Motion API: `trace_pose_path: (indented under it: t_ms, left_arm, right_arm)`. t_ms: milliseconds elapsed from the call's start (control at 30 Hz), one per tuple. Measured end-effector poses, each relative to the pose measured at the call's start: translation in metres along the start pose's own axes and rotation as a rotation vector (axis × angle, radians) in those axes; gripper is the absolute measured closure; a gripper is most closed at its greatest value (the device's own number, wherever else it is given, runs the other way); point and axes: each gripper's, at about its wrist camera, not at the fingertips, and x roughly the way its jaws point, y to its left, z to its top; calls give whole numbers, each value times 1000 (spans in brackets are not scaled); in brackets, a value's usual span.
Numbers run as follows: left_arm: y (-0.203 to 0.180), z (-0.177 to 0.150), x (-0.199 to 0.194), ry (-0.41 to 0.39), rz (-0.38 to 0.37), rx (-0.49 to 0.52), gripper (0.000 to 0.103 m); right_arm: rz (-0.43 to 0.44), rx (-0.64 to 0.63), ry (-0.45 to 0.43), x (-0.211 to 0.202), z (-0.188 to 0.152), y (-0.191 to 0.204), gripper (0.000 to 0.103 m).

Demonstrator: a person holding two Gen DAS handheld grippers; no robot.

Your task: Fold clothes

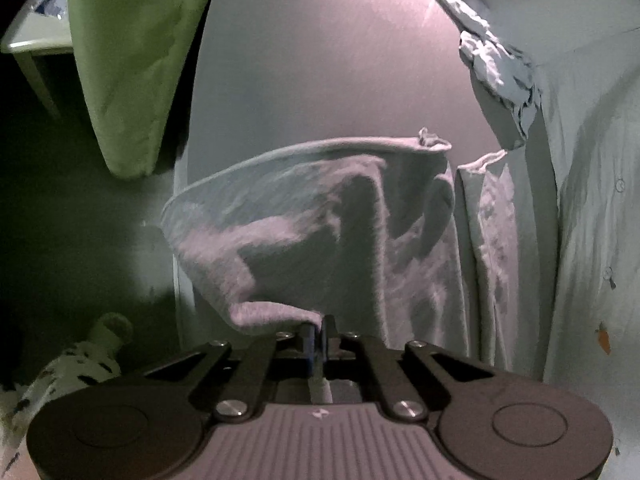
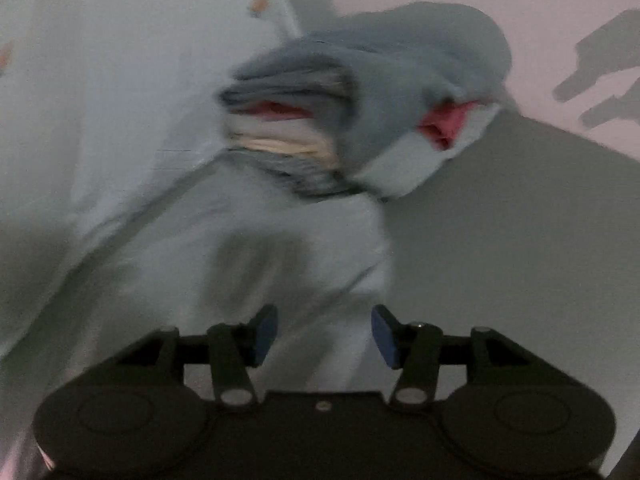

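Grey cloth (image 1: 304, 232) pinched in left tongs (image 1: 319, 330), right tongs (image 2: 324, 334) open, no legible text

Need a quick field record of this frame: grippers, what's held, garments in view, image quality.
left gripper: shut on the edge of a grey cloth, which is lifted off the table
right gripper: open, nothing between the fingers
below right gripper: pale garment
ahead of right gripper: clothes pile, grey, pink and cream layers
other items: white shirt with buttons, green cloth hanging at upper left
image quality: right wrist view motion-blurred, left wrist view sharp but dim
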Motion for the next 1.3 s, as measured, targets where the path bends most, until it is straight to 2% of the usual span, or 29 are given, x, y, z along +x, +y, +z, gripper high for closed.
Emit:
trace_pose_path:
  t_ms: [167, 200, 233, 267, 400, 533, 633, 733, 833, 933, 1033, 1133, 1300]
  left_arm:
    - [-6, 1, -4, -41, 21, -61, 101]
    - [-9, 1, -6, -57, 21, -54, 101]
    - [-13, -1, -10, -73, 33, -40, 101]
    - [-17, -3, -14, -89, 47, -25, 101]
    - [-25, -12, -39, -149, 38, -21, 102]
    - [-31, -18, -72, -201, 10, 6, 102]
    - [-30, -17, -81, -205, 10, -25, 102]
    - [-42, -13, -87, -242, 4, -30, 102]
    - [-71, -3, -85, -280, -37, -14, 103]
    - [-112, 10, -72, -308, -63, 34, 103]
    - [-156, 30, -42, -294, -89, 82, 103]
    - [-204, 52, -3, -262, -101, 93, 103]
    - [-298, 82, 74, -245, -119, 176, 103]
  right_arm:
    - [-38, -49, 90, 48, 2, -3, 53]
    - [-47, -42, 85, 52, -2, -2, 58]
    - [-58, -29, 75, 54, -3, -1, 71]
    - [-68, -11, 73, 55, -3, -1, 100]
    - [-18, 118, 27, 40, 4, -8, 102]
    - [62, 235, -39, 0, 17, -17, 102]
    - [67, 253, -61, -10, 23, -12, 102]
    - [105, 267, -125, -24, 34, 7, 102]
    - [127, 181, -187, -32, 53, 43, 102]
    - [150, 102, -235, -25, 74, 81, 102]
    - [157, 76, -245, 0, 97, 115, 102]
    - [151, 39, -243, 31, 120, 149, 102]
    - [116, -42, -211, 109, 156, 212, 102]
